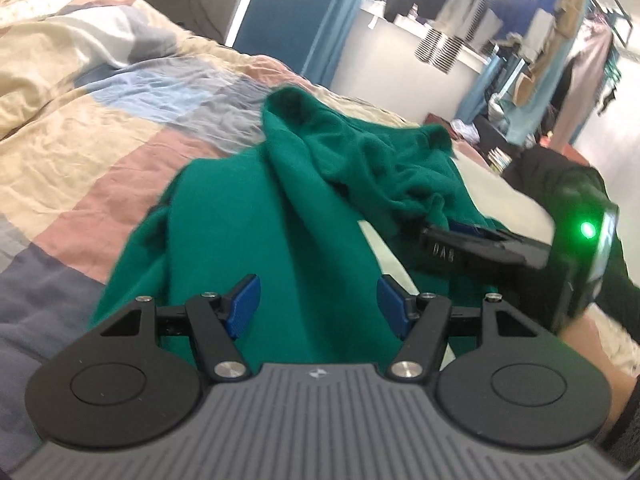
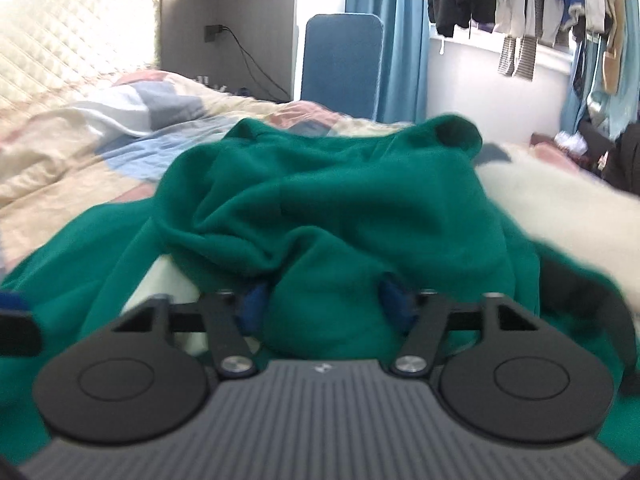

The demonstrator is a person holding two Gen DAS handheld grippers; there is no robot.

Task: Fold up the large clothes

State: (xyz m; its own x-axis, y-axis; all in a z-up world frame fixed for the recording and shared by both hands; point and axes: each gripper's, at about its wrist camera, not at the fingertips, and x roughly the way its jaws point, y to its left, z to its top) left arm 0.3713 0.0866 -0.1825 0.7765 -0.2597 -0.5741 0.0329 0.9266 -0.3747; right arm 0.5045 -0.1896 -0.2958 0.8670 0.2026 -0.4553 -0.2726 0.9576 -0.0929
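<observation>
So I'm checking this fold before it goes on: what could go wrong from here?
1. The right gripper has a thick bunch of the green fleece garment between its jaws; it may drag several layers along.
2. The left gripper stands open over one panel, so that side could sag.

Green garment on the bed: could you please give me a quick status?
Left tongs open, green garment between the pads. Right tongs closed on a bunched fold. Garment crumpled on the patchwork quilt, unfolded. Nothing in the way.
</observation>
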